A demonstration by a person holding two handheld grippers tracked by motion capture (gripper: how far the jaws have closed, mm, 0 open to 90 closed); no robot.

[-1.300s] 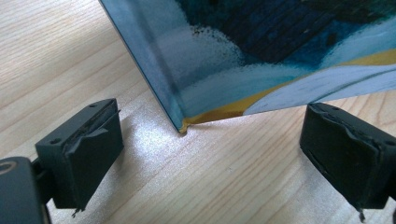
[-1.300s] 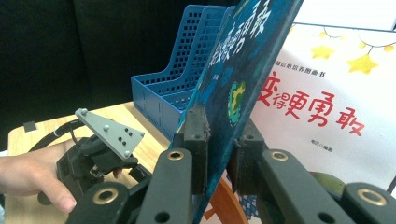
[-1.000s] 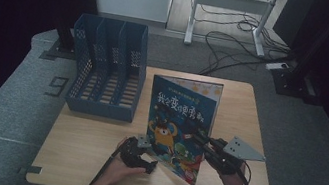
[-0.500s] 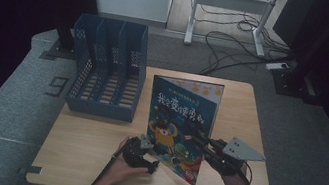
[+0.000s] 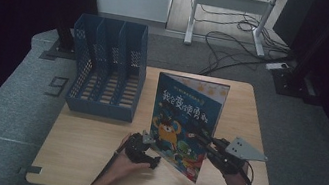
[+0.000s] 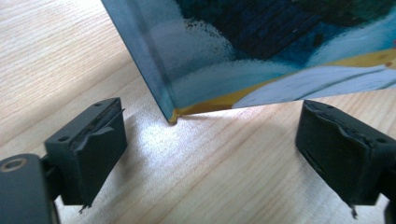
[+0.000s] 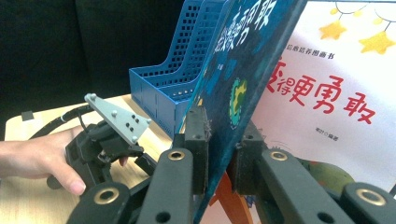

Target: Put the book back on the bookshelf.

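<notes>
A colourful picture book stands upright on the wooden table, tilted slightly. My right gripper is shut on its right edge; in the right gripper view the book sits clamped between the jaws of the right gripper. My left gripper rests on the table at the book's lower left. In the left gripper view its fingers stand wide apart, and the book's bottom corner touches the table just beyond them. The left gripper holds nothing. The right gripper view also catches the left gripper.
A blue slotted file holder stands at the table's back left, also seen as the file holder behind the book. Dark floor with cables and a metal stand lies beyond the table.
The left gripper has edged slightly toward the book's lower corner. The book and the right gripper have stayed nearly still.
</notes>
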